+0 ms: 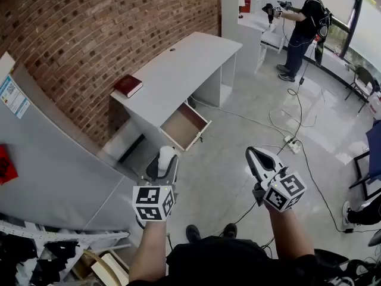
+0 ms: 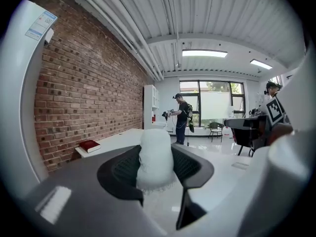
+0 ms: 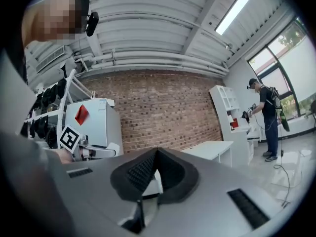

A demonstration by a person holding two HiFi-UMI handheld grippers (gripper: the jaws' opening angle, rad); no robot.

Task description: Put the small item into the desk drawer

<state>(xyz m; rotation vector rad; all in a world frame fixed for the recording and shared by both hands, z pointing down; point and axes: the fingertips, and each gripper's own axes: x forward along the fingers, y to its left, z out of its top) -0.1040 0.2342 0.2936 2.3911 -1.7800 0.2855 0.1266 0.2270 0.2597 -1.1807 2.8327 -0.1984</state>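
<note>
Left tool: jaws set wide, pinching the small item between their pads.
Small item: white and rounded, sticking up from the left tool in the air over the floor, short of the drawer and apart from it.
Right tool: jaws pressed together at the tips, nothing between them.
Floor: pale grey and glossy; cables trail across it to a power strip.
Drawer: pulled open from the worktop's near end, its wood-coloured inside showing.
Worktop: white, set along the wall; a red book lies on its near left corner.
Wall: red brick, running the length of the room's left side.
Far end: a white shelf unit, another person standing at it, large windows beyond.
</note>
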